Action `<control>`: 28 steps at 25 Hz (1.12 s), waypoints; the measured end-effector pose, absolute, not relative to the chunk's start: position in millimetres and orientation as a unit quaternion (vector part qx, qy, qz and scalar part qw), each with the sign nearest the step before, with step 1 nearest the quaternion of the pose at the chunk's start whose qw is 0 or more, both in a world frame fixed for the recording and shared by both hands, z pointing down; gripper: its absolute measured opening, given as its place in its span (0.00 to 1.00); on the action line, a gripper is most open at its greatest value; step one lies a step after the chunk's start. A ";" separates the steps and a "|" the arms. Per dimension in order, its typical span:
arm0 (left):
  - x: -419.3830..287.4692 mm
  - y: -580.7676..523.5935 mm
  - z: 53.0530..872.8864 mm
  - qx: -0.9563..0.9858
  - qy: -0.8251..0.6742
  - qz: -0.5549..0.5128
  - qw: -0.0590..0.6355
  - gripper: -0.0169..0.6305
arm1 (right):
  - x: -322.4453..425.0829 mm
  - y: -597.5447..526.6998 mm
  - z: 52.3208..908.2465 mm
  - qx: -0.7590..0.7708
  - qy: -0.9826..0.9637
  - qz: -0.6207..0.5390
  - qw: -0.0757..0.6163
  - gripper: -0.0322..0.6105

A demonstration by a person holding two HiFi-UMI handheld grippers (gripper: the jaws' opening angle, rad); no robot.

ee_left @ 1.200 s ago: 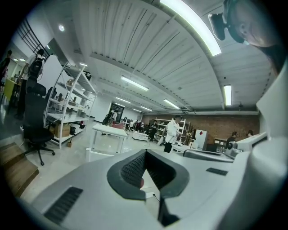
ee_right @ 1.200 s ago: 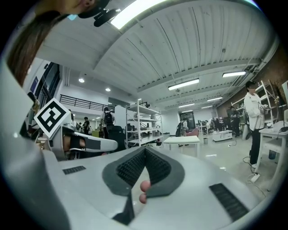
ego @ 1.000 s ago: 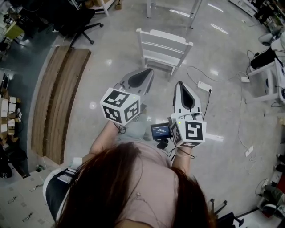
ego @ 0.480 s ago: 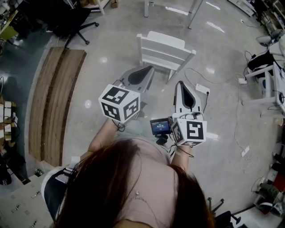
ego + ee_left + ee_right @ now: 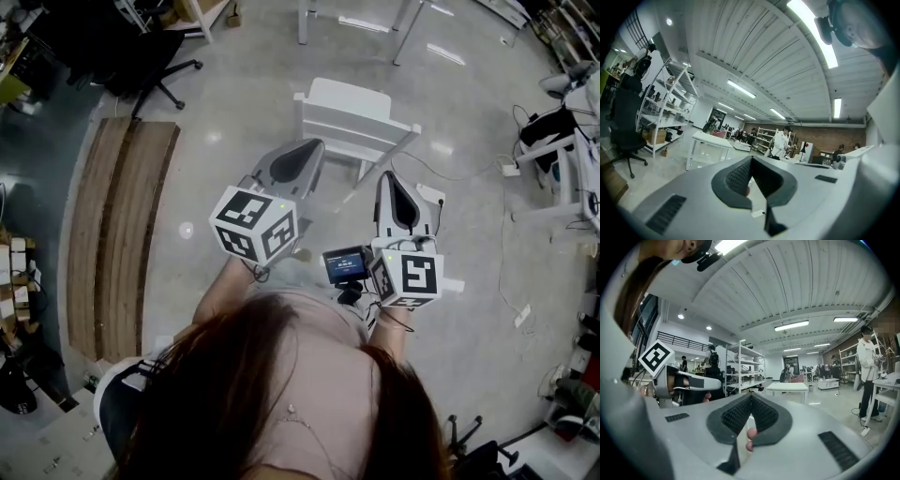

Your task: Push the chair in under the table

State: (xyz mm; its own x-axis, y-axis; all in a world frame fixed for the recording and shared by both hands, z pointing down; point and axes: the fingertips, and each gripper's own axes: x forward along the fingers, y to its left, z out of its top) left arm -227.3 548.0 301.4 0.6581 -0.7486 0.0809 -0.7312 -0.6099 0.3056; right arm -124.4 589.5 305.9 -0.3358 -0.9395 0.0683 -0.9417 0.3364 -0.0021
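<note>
Because the white-painted wooden chair with the slatted back [image 5: 349, 120] is a rigid frame on four legs, I judge that it will handle as a stiff and fairly light load. It should not flex under a push, but it may tip if pressed too high, and it may skew round if pressed on one side only. Its painted rails look smooth, so a pad could slip sideways along them. On the polished grey concrete floor [image 5: 234, 94] the legs should slide rather than catch. The chair stands on open floor directly ahead of me with its back turned toward me. A stretch of bare floor lies between it and the legs of the white table [image 5: 302, 21] at the far edge of the head view. Recommended contact is a push, not a grasp, with one gripper against the back near each upright and both at the same height. The left gripper [image 5: 305, 150] is clenched, its ribbed pads meeting at the tips with nothing between them. In the head view it lies just beside the chair's near left corner, but its own view shows no part of the chair at the tips. The right gripper [image 5: 392, 180] is likewise clenched on nothing and sits short of the chair's near right corner.
</note>
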 end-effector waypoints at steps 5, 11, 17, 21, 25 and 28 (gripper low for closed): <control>-229.7 536.4 308.1 0.904 -0.397 -0.017 0.160 0.04 | -132.7 573.9 305.9 0.578 -0.815 0.016 0.035 0.07; -227.6 522.0 317.3 0.907 -0.390 -0.004 0.161 0.04 | -131.0 558.3 307.9 0.580 -0.813 0.018 0.040 0.07; -221.0 507.6 324.8 0.907 -0.392 0.003 0.151 0.04 | -126.4 544.4 313.6 0.573 -0.818 0.012 0.042 0.07; -212.5 485.1 327.7 0.906 -0.398 0.004 0.144 0.04 | -121.5 523.9 314.9 0.565 -0.824 0.000 0.046 0.07; -205.4 461.8 331.9 0.906 -0.397 0.012 0.145 0.04 | -118.9 502.3 314.6 0.561 -0.826 -0.004 0.050 0.07; -193.7 442.7 334.9 0.906 -0.399 0.024 0.135 0.04 | -108.7 483.9 317.7 0.558 -0.828 -0.008 0.058 0.07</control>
